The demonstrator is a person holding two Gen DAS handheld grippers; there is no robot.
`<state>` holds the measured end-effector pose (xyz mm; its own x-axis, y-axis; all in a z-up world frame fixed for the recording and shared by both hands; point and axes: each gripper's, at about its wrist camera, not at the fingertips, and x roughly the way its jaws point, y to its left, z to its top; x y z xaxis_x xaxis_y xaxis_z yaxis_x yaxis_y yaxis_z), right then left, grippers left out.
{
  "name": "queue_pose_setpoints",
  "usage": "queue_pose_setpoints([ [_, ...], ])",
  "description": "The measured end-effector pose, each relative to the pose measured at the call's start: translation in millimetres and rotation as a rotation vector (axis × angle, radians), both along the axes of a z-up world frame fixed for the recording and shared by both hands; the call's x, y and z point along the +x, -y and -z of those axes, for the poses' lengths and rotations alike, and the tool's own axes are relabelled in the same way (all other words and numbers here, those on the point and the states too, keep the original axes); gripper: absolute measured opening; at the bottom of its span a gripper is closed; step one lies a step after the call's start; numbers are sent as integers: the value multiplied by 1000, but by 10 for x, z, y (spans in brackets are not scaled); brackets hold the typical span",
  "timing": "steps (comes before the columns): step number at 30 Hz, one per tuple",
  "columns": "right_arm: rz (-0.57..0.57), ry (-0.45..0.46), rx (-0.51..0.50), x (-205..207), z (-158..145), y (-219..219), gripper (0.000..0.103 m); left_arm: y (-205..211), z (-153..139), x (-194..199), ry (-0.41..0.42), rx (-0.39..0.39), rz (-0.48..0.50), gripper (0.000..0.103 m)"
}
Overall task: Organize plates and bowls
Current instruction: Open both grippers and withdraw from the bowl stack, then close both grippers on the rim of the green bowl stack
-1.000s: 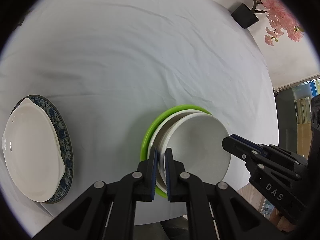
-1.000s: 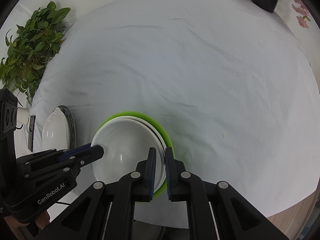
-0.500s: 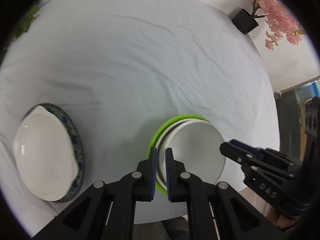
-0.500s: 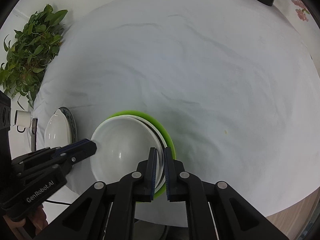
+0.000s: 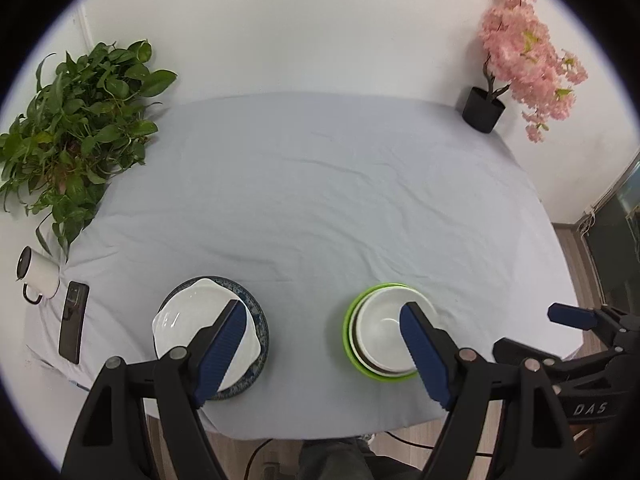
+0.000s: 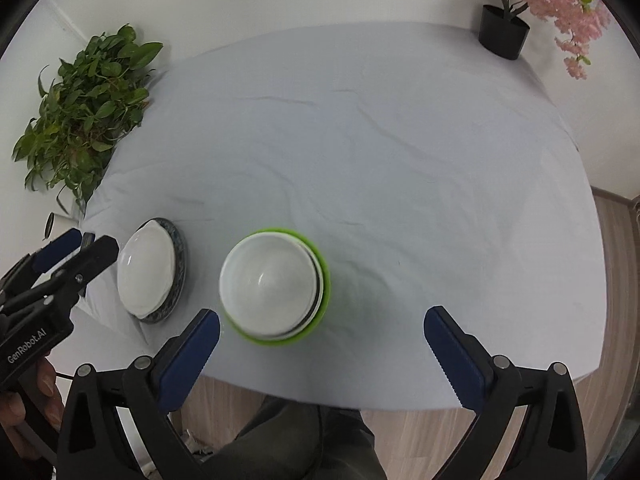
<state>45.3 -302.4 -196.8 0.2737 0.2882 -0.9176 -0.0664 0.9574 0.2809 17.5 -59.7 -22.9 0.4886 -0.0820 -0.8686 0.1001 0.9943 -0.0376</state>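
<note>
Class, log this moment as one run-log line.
left tongs: open, empty, just opened | right tongs: same | bowl stack: on green plate, released | white dish: on blue plate

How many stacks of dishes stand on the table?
2: the plate stack at the near left, and the bowl stack in its green bowl to its right. Their inner pieces are partly hidden.

Looks like a home dining corner staged for recording

A round table [image 5: 320,200] wearing a wrinkled pale cloth is sitting against a white wall, a leafy green plant [image 5: 76,120] trailing at 10 o'clock, a pink blossom tree [image 5: 524,44] potted at 2 o'clock, a mug [image 5: 36,276] and phone [image 5: 74,322] lying at 8 o'clock, wood flooring showing below.
</note>
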Motion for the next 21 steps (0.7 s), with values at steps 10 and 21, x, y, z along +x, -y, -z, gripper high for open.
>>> queue_pose_setpoints([
  [10,-21,107,-39,-511,-728,-160,103,-66,-341,-335,5,-137,32,84],
  [21,61,142,-122,-695,-1263,-335,103,-315,-463,-209,3,-202,157,85],
])
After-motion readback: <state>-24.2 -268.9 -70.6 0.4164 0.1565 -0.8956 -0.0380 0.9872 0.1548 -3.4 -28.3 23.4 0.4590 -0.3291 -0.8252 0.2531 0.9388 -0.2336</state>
